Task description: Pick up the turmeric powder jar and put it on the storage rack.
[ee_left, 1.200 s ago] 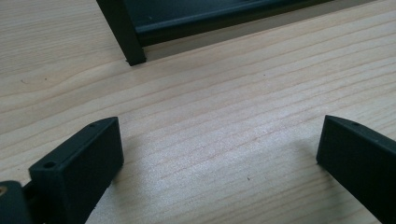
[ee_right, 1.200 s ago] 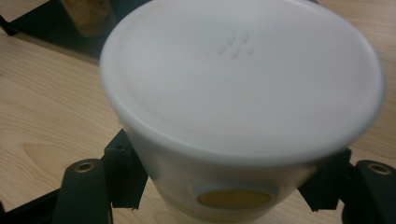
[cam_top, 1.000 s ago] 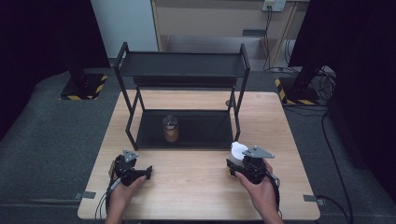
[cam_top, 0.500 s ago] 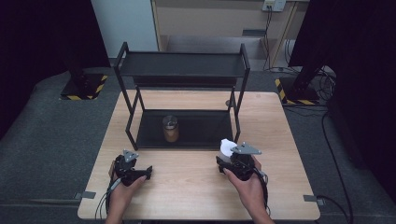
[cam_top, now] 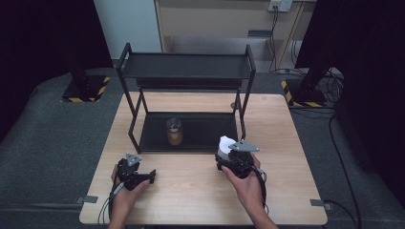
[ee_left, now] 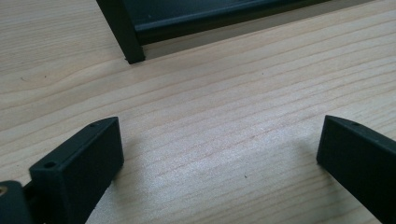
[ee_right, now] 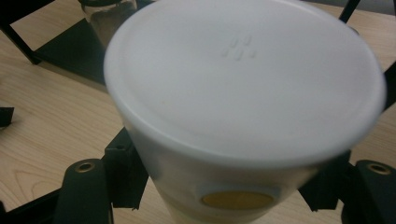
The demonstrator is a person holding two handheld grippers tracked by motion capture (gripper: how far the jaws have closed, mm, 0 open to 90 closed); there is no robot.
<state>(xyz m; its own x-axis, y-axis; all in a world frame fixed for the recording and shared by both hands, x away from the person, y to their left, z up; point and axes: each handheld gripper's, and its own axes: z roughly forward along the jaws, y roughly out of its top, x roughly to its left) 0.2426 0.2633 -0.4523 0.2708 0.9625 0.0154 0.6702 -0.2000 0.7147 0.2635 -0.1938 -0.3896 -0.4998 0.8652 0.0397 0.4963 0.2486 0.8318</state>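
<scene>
My right gripper is shut on a white lidded cup and holds it just above the table, in front of the right end of the black two-tier rack. In the right gripper view the cup sits between the two jaws of that gripper, with a yellow mark low on its wall. A glass jar with brown contents stands on the rack's lower shelf. My left gripper rests near the table's front left, and in its own view the left gripper is open over bare wood.
The wooden table carries the rack across its far half. The rack's front left leg stands just ahead of the left gripper. Dark floor, cables and stands surround the table.
The right gripper has carried the white cup leftward, closer to the rack's front right leg. The left gripper has stayed where it was.
</scene>
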